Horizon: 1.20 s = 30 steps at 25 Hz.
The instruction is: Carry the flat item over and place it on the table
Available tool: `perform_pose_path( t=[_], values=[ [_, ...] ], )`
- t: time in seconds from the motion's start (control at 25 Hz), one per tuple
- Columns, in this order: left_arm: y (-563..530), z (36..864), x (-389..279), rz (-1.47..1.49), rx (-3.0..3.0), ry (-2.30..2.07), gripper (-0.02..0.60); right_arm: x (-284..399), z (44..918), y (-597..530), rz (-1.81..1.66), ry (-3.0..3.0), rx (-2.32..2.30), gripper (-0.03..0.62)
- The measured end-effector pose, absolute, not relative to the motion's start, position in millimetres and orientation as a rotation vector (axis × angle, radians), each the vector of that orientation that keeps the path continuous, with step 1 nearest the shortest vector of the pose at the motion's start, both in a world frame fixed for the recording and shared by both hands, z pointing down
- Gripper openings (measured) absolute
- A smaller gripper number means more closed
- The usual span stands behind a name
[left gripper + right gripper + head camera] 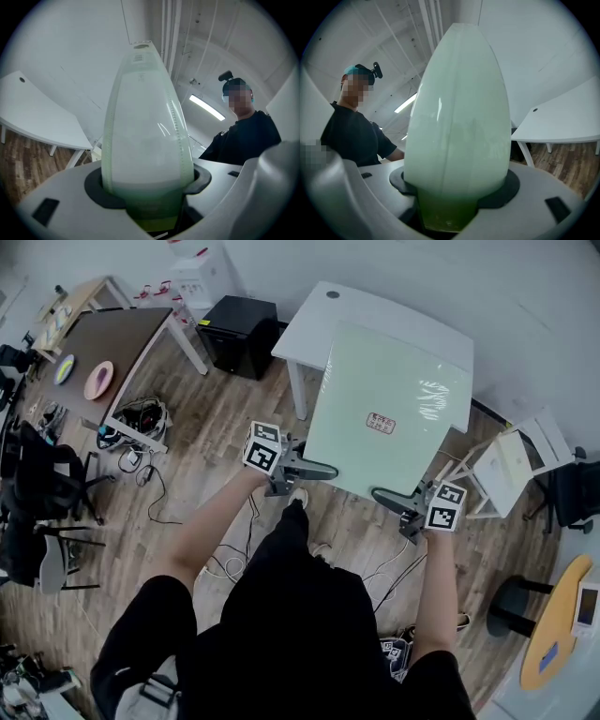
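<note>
green board (389, 399), gripped by left claw (325, 470), right claw (382, 494)

The person wears a black short-sleeved top (314, 615) and black trousers (141, 638), the sleeves ending above the elbow. On the head sits a teal cap (354, 70) with a small black camera (376, 69) mounted at its front. The left gripper (323, 469) and the right gripper (384, 495) each have a grey moulded body with long dark jaws. Each carries a white cube with black square markers, one on the left (263, 446) and one on the right (445, 505). Seen up close, the jaw shells are smooth pale grey plastic with black curved inserts (96, 190) and small dark rectangular slots (45, 211)
</note>
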<state>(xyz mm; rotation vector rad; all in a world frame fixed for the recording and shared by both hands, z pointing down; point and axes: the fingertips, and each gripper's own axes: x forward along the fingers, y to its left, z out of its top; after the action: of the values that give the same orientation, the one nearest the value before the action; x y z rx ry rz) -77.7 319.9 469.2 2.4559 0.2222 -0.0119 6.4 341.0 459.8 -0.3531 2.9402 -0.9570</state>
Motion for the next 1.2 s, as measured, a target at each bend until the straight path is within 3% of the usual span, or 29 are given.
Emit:
perform_pose_path(
  t=[1.2],
  values=[
    [103.0, 465.6, -104.0, 0.004, 2.387, 0.396, 0.293, -21.5, 452.2, 131.3, -1.022, 2.829, -0.604, 0.31]
  ],
)
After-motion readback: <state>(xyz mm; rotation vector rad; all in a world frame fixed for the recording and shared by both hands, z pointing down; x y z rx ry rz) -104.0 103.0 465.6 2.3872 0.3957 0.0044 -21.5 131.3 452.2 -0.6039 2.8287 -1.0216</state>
